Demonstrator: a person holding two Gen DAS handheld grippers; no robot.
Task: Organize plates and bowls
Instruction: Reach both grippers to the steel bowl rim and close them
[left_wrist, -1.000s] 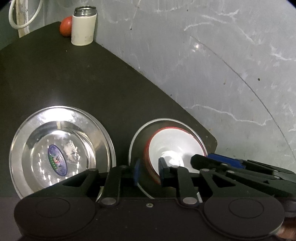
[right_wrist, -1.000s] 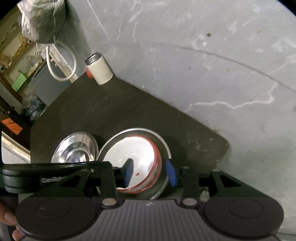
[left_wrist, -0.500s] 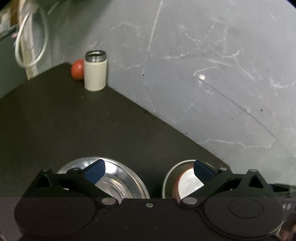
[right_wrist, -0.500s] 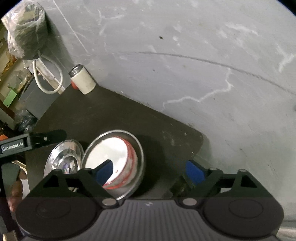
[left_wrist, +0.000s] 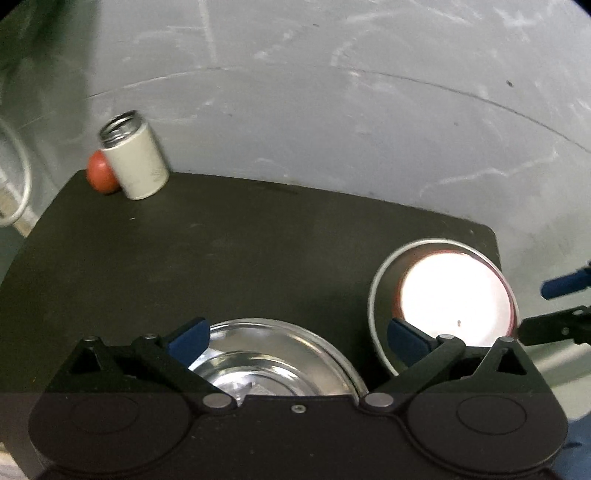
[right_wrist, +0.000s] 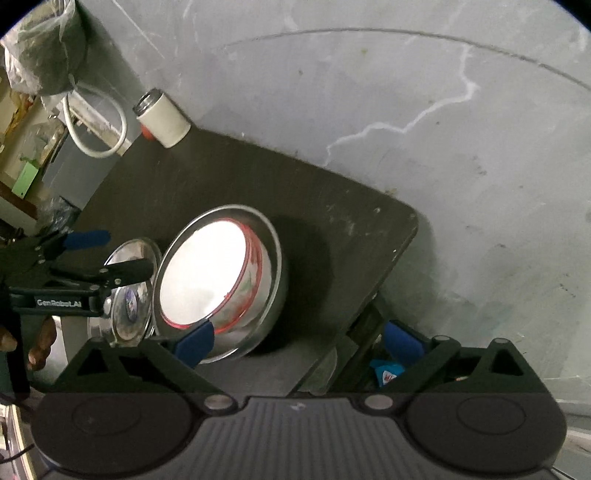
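Left gripper (left_wrist: 297, 338) has its jaws spread wide, holding nothing, blue pads clear of everything. It hovers over the steel plate (left_wrist: 273, 354), which lies flat on the dark table (left_wrist: 229, 254) at about 6 o'clock in the left wrist view. At 4 o'clock sits a steel bowl (left_wrist: 380, 291) with a red-rimmed white bowl (left_wrist: 454, 291) nested inside it; the two are stacked, close to the table's right corner. Plate and stacked bowls are just beside each other; whether the rims touch cannot be told.

Right gripper (right_wrist: 297, 341) is also spread wide and empty. One pad is seen against the near rim of the steel bowl (right_wrist: 273, 280); contact cannot be told. The other pad hangs past the table (right_wrist: 332, 206) edge at 5 o'clock. White bowl (right_wrist: 203, 273) glares bright inside. Steel plate (right_wrist: 129, 291) at 9 o'clock, partly covered by the left gripper (right_wrist: 118, 251) and a hand (right_wrist: 40, 339).

White canister (left_wrist: 135, 162) with an open metal top stands at 10 o'clock on the far table corner, a red ball (left_wrist: 99, 177) touching its left side. White cable (right_wrist: 99, 122) loops beyond, against the grey wall (right_wrist: 406, 92).
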